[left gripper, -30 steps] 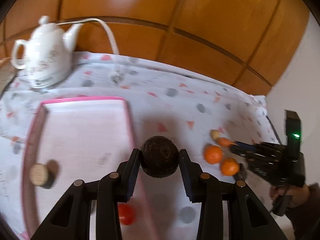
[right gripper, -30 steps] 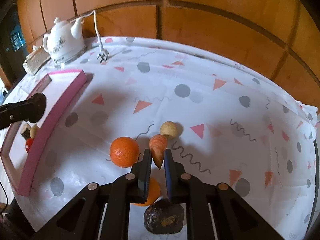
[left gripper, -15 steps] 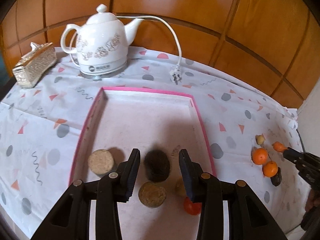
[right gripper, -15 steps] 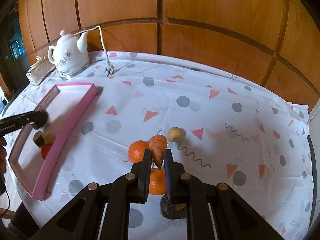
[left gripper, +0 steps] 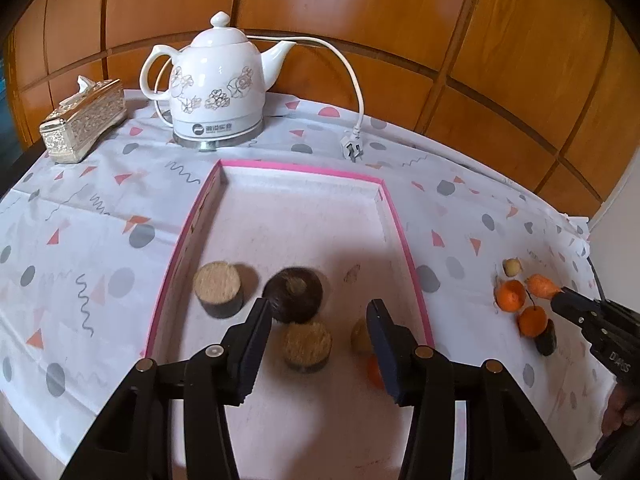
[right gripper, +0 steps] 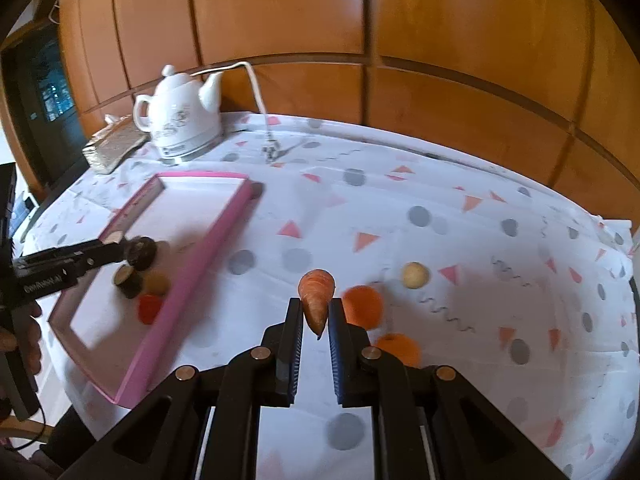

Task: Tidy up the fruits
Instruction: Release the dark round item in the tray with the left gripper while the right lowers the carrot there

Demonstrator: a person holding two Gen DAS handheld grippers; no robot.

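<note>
A pink-rimmed tray point(left gripper: 404, 232) holds a dark round fruit point(left gripper: 294, 294), two cut brown cylinders point(left gripper: 218, 288) and a red fruit point(left gripper: 374, 370). My left gripper point(left gripper: 320, 312) hangs over the tray with its jaws opening. The dark fruit lies loose on the tray floor just ahead of the left finger. My right gripper point(right gripper: 315, 308) is shut on a carrot point(right gripper: 316, 296) and holds it above the cloth to the right of the tray point(right gripper: 224, 232). Two oranges point(right gripper: 362, 304) and a small pale ball point(right gripper: 416, 275) lie on the cloth beside it.
A white kettle point(left gripper: 218, 92) with its cord and plug point(left gripper: 351, 148) stands behind the tray, and a gold tissue box point(left gripper: 84, 120) sits at the back left. A dark piece point(left gripper: 546, 340) lies by the oranges. A wooden wall closes the back.
My left gripper carried the dark fruit over the tray, let it go on the tray floor and spread its jaws. My right gripper lifted the carrot off the cloth and moved towards the tray.
</note>
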